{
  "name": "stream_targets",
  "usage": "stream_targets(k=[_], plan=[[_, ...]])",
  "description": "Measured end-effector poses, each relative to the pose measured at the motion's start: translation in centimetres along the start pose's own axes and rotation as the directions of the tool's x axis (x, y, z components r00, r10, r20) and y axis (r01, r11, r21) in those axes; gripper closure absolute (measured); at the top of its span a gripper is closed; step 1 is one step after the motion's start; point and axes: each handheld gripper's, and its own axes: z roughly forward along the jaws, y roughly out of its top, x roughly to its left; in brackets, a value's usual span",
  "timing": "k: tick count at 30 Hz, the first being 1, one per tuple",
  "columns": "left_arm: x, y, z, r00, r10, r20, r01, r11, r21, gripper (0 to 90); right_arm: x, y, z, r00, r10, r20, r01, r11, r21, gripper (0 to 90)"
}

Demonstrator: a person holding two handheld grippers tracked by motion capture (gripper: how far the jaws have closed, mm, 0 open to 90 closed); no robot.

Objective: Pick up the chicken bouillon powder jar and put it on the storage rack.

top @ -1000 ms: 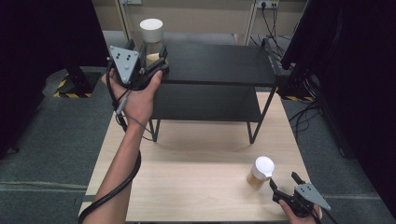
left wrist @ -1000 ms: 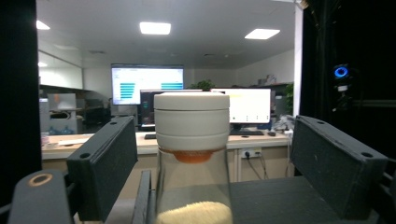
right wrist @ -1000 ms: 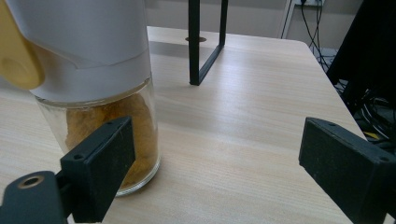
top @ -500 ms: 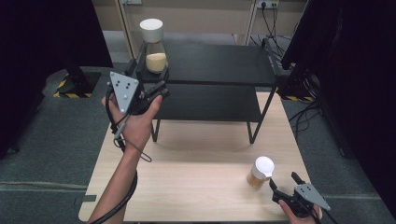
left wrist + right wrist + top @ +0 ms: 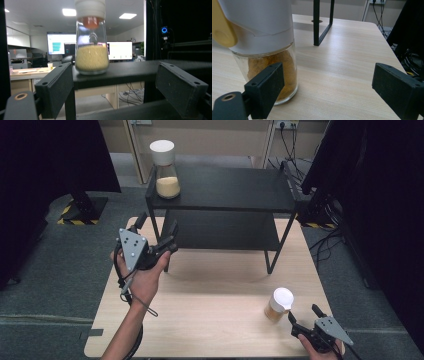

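Nearby, tapered glass jar, granular filling.

Two jars: one tall jar with pale grains on top of shelf rack, at its far-left corner; one short jar with brown powder on table, in front of rack, to its right. One rack, two tiers. One table. Two grippers: left gripper near rack's front-left leg; right gripper just beside short jar.

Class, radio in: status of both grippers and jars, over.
Left gripper open, empty, below shelf jar. Right gripper open beside table jar, not gripping. Rack leg near left jaws.
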Motion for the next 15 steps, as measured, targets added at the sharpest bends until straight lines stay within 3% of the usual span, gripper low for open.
stream_targets(k=[15], plan=[[-0.7, -3.6, -2.8, 0.9995, 0.015, 0.029, -0.016, 0.9993, 0.034, 13.7, 0.0, 0.0, 0.0, 1.0, -0.001, -0.002, 0.001, 1.0, -0.003, 11.1]])
